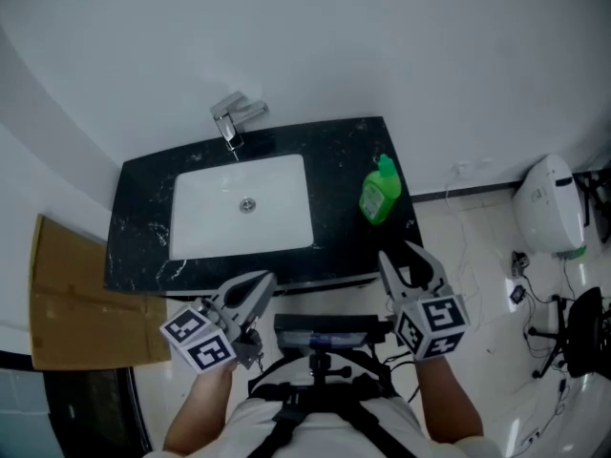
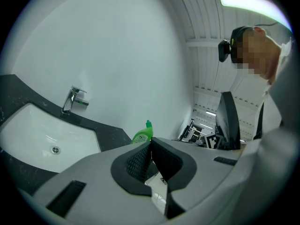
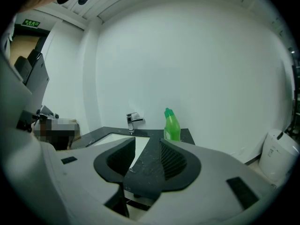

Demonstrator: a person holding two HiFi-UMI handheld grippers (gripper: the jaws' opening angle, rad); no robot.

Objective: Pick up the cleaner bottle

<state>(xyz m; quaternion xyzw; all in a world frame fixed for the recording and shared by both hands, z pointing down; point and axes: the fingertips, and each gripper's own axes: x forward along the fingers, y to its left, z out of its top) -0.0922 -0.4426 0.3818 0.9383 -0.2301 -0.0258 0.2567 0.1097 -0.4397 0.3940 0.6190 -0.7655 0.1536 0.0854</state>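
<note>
The green cleaner bottle stands upright on the right end of a black marble counter, beside a white sink. My right gripper hovers open just off the counter's front edge, in line with the bottle and apart from it. In the right gripper view the bottle rises straight beyond the spread jaws of the right gripper. My left gripper is shut and empty in front of the sink. In the left gripper view, the bottle peeks over the left gripper's closed tips.
A chrome faucet stands behind the sink against the white wall. Flat cardboard leans left of the counter. On the floor at right are a white appliance, cables and a black chair base.
</note>
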